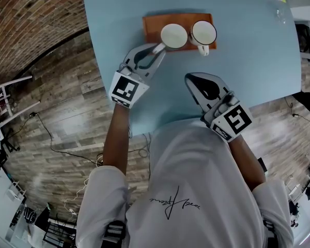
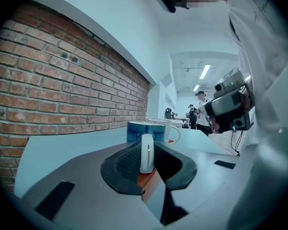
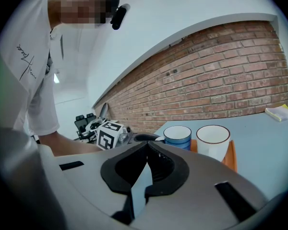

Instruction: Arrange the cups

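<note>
Head view: light-blue table (image 1: pixel 248 61), w/ an orange tray (image 1: pixel 151 25) near its far edge at 12 o'clock. Two cups stand upright on the tray. The blue cup (image 1: pixel 174 36) is at 9 o'clock of the white cup (image 1: pixel 203 32), just beside it. The white cup's handle (image 1: pixel 203 49) points to 6 o'clock. The blue cup's handle (image 2: pixel 147 152) sticks out twd 7 o'clock, and the L gripper (image 1: pixel 159 48) has it betw. its jaws, pads pinching it from both sides. The R gripper (image 1: pixel 188 77) sits at 5 o'clock of the tray over bare table, apart from both cups — jaws pressed together, nothing betw. them. The person's white shirt (image 1: pixel 196 190) fills the view at 6 o'clock.
</note>
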The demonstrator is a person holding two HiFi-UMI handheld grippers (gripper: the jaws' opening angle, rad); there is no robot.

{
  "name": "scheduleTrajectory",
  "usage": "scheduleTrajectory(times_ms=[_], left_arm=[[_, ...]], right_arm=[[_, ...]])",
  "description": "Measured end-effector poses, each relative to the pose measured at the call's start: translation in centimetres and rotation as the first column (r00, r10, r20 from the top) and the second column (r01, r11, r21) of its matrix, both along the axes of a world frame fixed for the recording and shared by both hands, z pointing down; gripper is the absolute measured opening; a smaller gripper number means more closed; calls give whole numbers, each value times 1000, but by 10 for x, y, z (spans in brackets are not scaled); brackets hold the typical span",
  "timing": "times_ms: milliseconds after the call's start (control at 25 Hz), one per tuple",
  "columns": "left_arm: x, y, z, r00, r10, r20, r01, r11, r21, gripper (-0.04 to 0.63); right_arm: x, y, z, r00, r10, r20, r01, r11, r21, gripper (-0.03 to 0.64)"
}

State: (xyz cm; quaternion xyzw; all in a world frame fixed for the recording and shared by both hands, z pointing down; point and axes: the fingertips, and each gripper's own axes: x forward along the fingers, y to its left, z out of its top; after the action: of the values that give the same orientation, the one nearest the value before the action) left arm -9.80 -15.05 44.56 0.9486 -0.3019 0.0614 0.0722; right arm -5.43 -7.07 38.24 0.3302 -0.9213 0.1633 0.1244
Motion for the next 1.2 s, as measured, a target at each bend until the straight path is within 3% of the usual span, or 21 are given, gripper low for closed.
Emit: scheduleTrajectory(times_ms=[640, 920, 1200], left_arm=[[-1, 5, -14, 985, -154, -71, 151, 988, -41, 63], [-5, 4, -18, 958, -281, -66, 279, 960, -38, 63], [-5, 13, -24, 936, -346, -64, 344, 938, -35, 63]], right_arm=[[0, 7, -8, 1000, -3, 26, 2, 1000, 24, 21], [5, 9, -13, 999, -4, 40, 3, 999, 45, 21], [9, 15, -21, 999, -17, 49, 14, 998, 65, 21]])
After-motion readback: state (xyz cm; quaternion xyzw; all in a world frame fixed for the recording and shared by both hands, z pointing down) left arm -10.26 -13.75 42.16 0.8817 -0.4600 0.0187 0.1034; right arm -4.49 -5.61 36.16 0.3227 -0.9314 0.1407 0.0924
